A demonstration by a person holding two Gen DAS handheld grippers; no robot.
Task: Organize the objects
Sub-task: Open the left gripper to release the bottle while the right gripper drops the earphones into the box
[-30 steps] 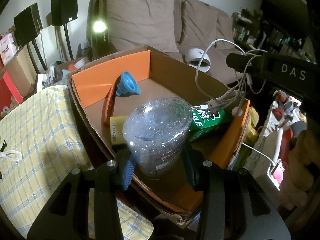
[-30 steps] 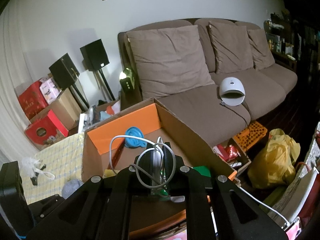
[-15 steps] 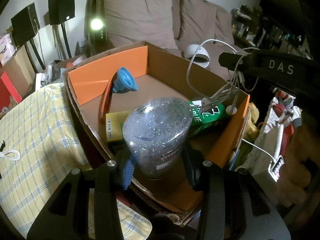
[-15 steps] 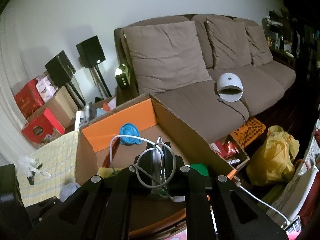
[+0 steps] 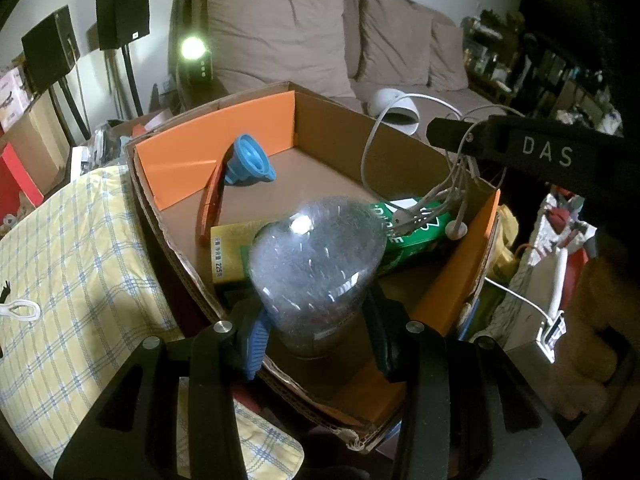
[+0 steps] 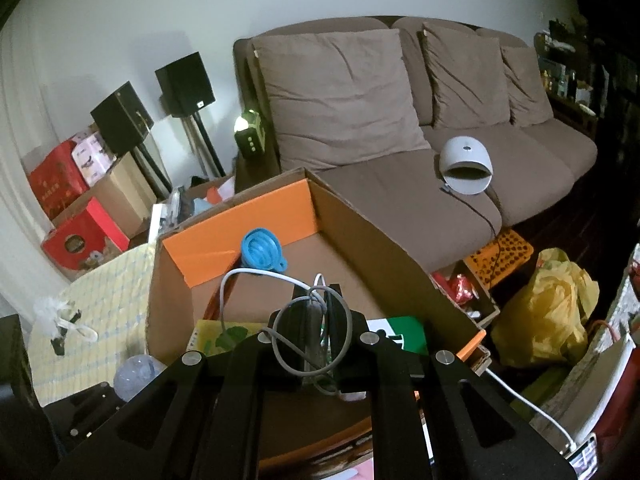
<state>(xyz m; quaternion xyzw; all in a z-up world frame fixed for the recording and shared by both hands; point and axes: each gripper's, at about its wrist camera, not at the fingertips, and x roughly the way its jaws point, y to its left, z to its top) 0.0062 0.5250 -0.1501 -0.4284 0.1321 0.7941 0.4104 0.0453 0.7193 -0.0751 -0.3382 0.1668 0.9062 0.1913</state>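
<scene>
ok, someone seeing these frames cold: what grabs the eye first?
Probably the clear glittery cup, clamped in the left gripper over the near end of the open cardboard box. Next, the white cable bundle pinched in the right gripper, dangling over the box's right side. Inside the box, the blue funnel by the orange far flap stands out.
</scene>
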